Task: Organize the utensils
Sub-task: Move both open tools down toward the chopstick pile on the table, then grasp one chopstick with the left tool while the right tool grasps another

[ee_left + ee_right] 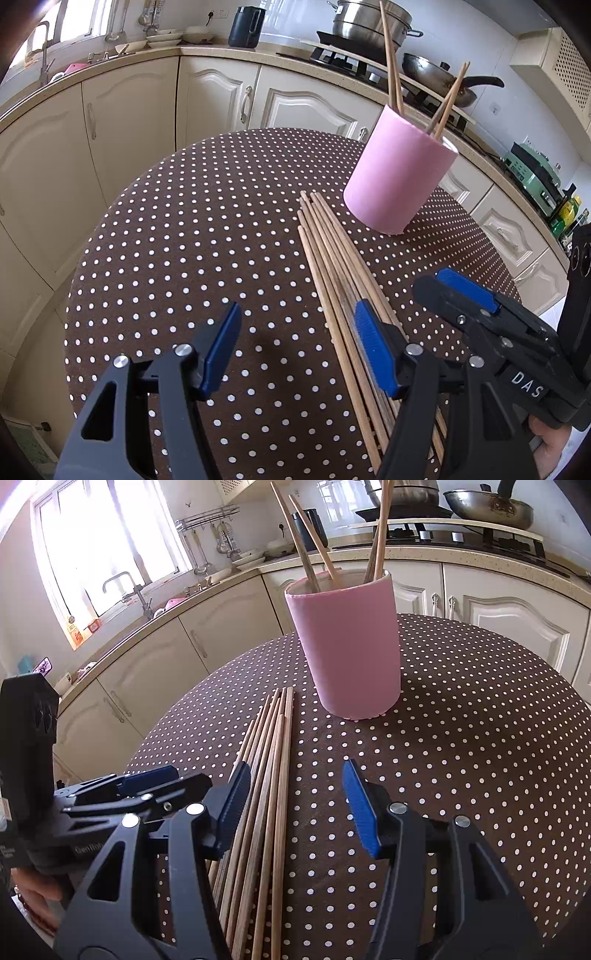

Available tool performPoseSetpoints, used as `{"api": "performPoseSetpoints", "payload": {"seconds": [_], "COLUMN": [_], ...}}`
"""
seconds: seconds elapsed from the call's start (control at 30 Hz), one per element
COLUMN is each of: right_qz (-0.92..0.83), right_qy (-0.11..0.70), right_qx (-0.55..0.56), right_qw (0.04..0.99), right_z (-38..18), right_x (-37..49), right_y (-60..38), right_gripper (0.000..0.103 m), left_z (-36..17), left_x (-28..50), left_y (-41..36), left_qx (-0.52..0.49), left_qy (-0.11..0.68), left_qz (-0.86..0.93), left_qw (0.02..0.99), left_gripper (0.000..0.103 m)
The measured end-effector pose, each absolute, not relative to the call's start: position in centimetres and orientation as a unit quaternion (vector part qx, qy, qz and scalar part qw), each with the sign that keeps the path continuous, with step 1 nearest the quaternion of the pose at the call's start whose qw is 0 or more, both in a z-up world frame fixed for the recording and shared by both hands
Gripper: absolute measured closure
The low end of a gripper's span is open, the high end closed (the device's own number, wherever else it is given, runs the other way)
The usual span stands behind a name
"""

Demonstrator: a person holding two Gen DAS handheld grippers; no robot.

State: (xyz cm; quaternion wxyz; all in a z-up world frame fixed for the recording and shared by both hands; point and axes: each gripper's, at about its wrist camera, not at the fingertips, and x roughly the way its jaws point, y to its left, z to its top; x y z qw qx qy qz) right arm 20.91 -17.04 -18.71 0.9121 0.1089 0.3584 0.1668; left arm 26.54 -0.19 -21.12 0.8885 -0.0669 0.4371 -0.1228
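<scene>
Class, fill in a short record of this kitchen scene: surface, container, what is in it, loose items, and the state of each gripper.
Surface: round table under a brown cloth with white dots
Container: pink holder, upright
In container: four chopsticks, leaning on the rim
Loose items: bundle of wooden chopsticks lying flat, near the holder's base
Left gripper: open, holding nothing
Right gripper: open, over the bundle, holding nothing
</scene>
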Motion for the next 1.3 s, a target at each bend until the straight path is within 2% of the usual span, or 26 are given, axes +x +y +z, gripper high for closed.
{"api": "performPoseSetpoints", "payload": {"seconds": [0.37, 0.93, 1.03, 1.13, 1.3], "right_qz": [0.165, 0.167, 0.17, 0.17, 0.171], "right_qy": [0.362, 0.382, 0.386, 0.392, 0.406], "right_qx": [0.117, 0.121, 0.12, 0.112, 0.101], "right_qw": [0.91, 0.901, 0.899, 0.897, 0.892], "right_z": [-18.8, -19.4, -19.5, -19.5, -19.6], "right_x": [21.4, 22.2, 22.5, 22.7, 23.0], "right_y": [-17.8, -17.8, -17.8, -17.5, -16.7], "right_gripper": [0.05, 0.048, 0.048, 0.048, 0.048], "left_z": [-21.9, -21.9, -21.8, -21.7, -21.5], "left_x": [26.1, 27.3, 27.2, 27.4, 27.5], "left_y": [-3.2, -3.4, -3.4, -3.4, -2.9], "left_qx": [0.039, 0.049, 0.054, 0.055, 0.056], "left_qy": [0.453, 0.481, 0.478, 0.478, 0.477], "left_qz": [-0.083, -0.051, -0.058, -0.065, -0.068], "left_qw": [0.887, 0.874, 0.875, 0.874, 0.875], "left_gripper": [0.039, 0.04, 0.047, 0.058, 0.087]}}
